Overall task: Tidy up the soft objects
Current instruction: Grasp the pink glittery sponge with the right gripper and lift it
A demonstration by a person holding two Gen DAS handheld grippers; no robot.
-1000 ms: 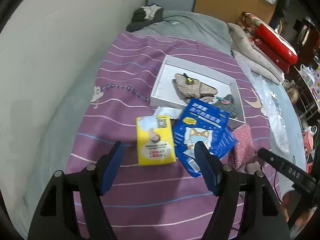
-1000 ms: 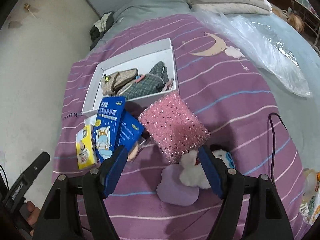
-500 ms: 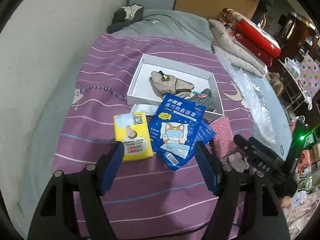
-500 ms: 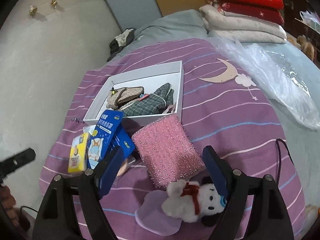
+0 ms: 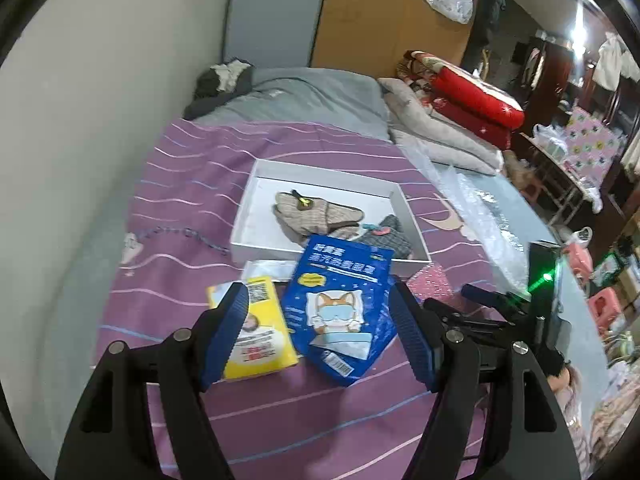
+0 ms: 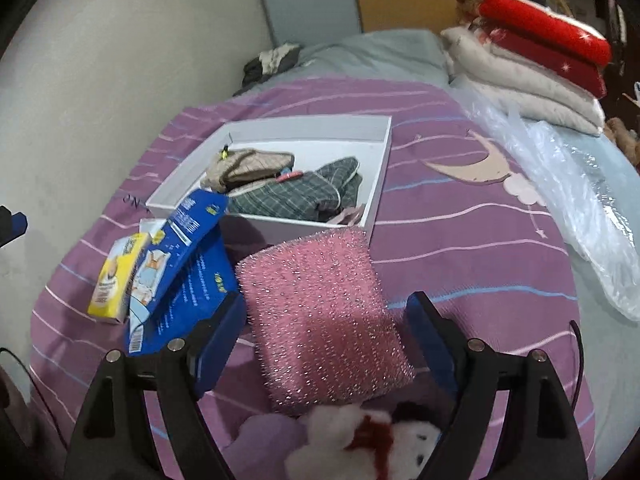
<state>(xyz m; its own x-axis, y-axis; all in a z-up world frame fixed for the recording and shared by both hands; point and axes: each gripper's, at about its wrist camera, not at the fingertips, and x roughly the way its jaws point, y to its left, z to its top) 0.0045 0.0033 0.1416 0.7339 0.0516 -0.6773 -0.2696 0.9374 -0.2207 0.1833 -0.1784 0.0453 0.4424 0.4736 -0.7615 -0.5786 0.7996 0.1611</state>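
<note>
Only right gripper (image 6: 326, 338) (jaws wide, unclamped) shows white plush toy (image 6: 360, 444) below pink sponge (image 6: 320, 316).

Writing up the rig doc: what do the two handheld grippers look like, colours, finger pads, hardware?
Both match. The left gripper and right gripper have black, angular plastic finger arms with cut-out slots and silver round pivot screws. The fingertips carry dark blue ribbed pads. Seen from the left wrist, the right gripper's body shows a green light.

Glittery, bristly pink sponge (image 6: 326, 320) — glossy blue foil pouch (image 5: 340, 312), matt white cardboard box (image 5: 320, 172), fluffy plush (image 6: 360, 444).
</note>
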